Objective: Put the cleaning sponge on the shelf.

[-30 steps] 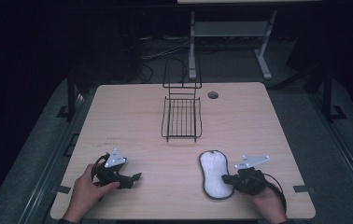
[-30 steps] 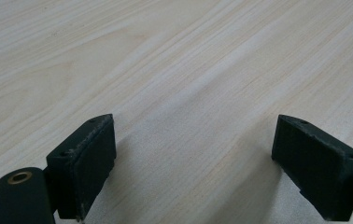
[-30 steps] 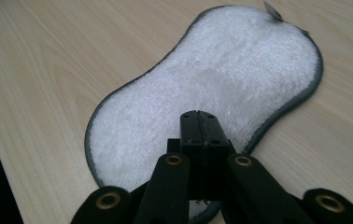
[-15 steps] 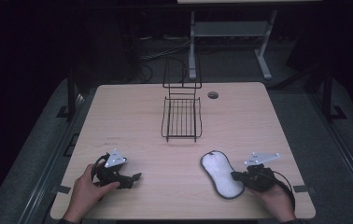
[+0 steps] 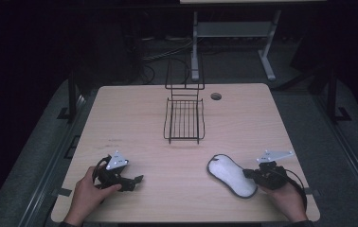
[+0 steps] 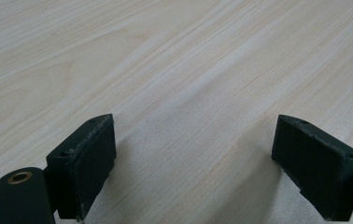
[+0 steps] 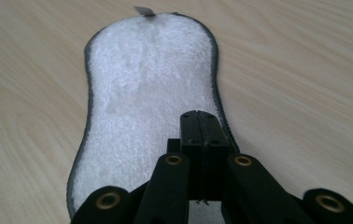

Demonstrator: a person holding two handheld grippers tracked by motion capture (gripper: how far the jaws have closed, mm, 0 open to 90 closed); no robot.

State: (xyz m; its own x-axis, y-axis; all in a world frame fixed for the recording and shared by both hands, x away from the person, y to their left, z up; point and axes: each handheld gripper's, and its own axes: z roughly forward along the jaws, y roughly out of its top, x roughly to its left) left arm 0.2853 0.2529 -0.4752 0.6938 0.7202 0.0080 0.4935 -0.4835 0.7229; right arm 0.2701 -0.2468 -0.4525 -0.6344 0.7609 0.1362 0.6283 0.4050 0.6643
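Dark room; light wood table (image 5: 134, 123) in the middle, metal stand legs on the floor behind it.

Hands: two. The left hand (image 5: 88, 195) comes in from the near edge and lies on the table top at the near left. The left gripper (image 5: 130, 180) lies low and points toward the table's middle. In the left gripper view its jaws stand wide apart over bare wood, nothing between them. The right hand (image 5: 286, 196) sits at the near right corner, with the right gripper (image 5: 248, 174) pointing left. In the right gripper view its jaws are pressed together over the near end of the pad; I cannot tell whether they pinch its edge or merely rest above it.

Count: one wire rack (image 5: 184, 120), black, at table centre toward the far edge, well apart from both hands. One pad (image 5: 231, 174), white fleece with a dark border, hourglass outline.

The pad lies flat at the near right. Its long axis runs diagonally in the high view, from near right to far left. The near end is at the right gripper; the far end carries a small grey tab (image 7: 144, 10).
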